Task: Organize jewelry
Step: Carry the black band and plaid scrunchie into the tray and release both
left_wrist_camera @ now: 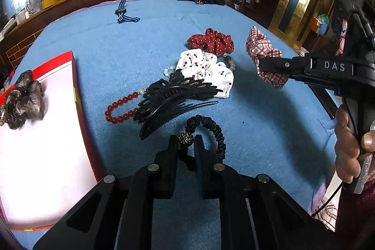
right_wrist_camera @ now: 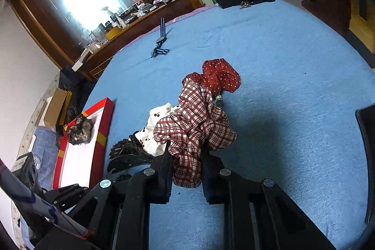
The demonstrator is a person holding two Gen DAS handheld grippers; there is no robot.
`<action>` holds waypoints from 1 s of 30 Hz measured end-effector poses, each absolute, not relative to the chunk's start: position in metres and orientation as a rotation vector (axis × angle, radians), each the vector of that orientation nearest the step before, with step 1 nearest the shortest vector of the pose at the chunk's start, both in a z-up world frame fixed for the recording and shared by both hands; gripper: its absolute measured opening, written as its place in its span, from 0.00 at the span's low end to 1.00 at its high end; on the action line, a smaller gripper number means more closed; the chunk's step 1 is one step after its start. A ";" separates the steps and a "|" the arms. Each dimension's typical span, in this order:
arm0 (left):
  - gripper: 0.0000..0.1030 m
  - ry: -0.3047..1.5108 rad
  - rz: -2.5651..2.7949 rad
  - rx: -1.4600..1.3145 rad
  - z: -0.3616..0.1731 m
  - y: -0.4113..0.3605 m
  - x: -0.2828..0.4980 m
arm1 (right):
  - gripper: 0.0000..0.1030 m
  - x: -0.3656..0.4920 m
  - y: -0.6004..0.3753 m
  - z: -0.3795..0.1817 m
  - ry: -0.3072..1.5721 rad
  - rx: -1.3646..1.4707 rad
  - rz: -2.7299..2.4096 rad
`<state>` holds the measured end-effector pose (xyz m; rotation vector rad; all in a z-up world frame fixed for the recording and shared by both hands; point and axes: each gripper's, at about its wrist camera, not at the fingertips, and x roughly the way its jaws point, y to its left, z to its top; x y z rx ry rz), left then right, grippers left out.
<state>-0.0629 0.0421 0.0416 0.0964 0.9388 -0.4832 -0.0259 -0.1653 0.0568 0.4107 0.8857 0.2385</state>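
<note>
- Progress: early. Only a grey scrunchie (left_wrist_camera: 24, 103) is lying in the red-rimmed box (left_wrist_camera: 74, 76), at 9 o'clock.
- Right gripper (right_wrist_camera: 187, 156) is clamping the checked scrunchie (right_wrist_camera: 196, 123), lifted clear of the blue cloth (left_wrist_camera: 269, 123).
- Left gripper (left_wrist_camera: 186, 139) is pinching the black hair tie (left_wrist_camera: 211, 125) by its bead, jaws narrow.
- Still waiting at 12 o'clock: white scrunchie (left_wrist_camera: 206, 69), red dotted scrunchie (left_wrist_camera: 211, 41), black hair clip (left_wrist_camera: 168, 97), red bead bracelet (left_wrist_camera: 119, 109).
- Open cloth at 3 o'clock; cloth edge beyond.

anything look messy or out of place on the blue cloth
Yes: the black feather-shaped hair clip lies tangled over the red bead bracelet and white spotted scrunchie in one heap. A striped watch strap lies alone, far from the red-rimmed tray.
</note>
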 end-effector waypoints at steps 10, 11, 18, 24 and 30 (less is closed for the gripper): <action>0.12 0.915 -0.470 0.090 0.051 0.047 -0.065 | 0.21 -0.028 -0.160 0.058 0.888 0.399 0.252; 0.12 0.912 -0.466 0.088 0.052 0.048 -0.065 | 0.21 -0.029 -0.160 0.058 0.888 0.396 0.254; 0.12 0.879 -0.429 0.084 0.062 0.060 -0.063 | 0.21 -0.031 -0.151 0.062 0.887 0.377 0.273; 0.12 0.858 -0.395 0.074 0.068 0.073 -0.063 | 0.21 -0.032 -0.138 0.067 0.887 0.345 0.300; 0.12 0.842 -0.372 0.059 0.073 0.085 -0.062 | 0.21 -0.033 -0.119 0.071 0.894 0.311 0.326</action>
